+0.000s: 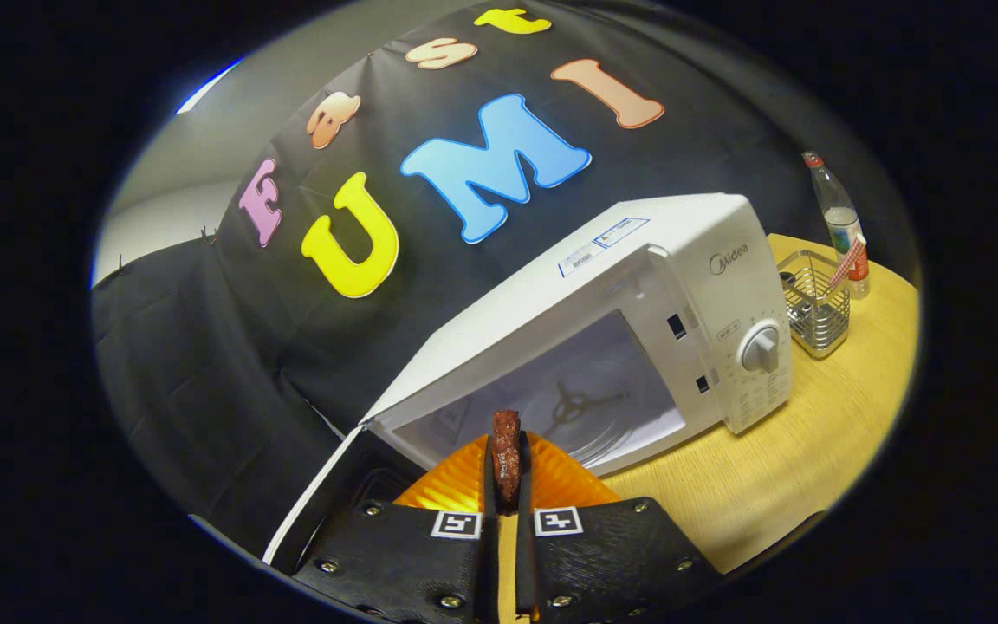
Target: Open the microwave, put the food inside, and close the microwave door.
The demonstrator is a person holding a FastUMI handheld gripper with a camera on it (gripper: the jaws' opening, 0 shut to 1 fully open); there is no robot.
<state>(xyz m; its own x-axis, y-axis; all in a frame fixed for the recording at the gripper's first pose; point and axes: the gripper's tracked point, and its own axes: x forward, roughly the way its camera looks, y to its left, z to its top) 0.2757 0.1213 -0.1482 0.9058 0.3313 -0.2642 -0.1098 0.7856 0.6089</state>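
A: Gripper [508, 472]?

B: Pressed nearly together, pinching a dark reddish-brown piece of food [506, 446] between both fingers. Held upright, top poking above the fingertips.

A: And under the food?

B: Orange ribbed thing [561, 478] just behind the fingers, spreading to both sides. Cannot tell whether a plate or part of the tool.

A: Microwave [638, 286]?

B: White, standing on the wooden bench [776, 468], tilted in this view. Door [313, 494] swung fully open to the hinge side, dark inner face showing, white rim along its edge. Cavity [568, 403] open just beyond the fingertips, glass turntable and its three-armed support visible inside. Food outside the cavity, right at the front opening, near the hinged corner.

A: Controls?

B: Panel on the side away from the door, one round dial [761, 347] on it, two latch slots beside the cavity.

A: Anything else on the bench?

B: Toward the far edge, past the microwave's control side: a wire basket [815, 308] with something dark in it. Just beside that, a clear bottle [841, 221] with a red cap, standing upright, a striped straw [847, 260] leaning across its front.

A: Behind everything?

B: Black cloth wall, pale room wall above it.
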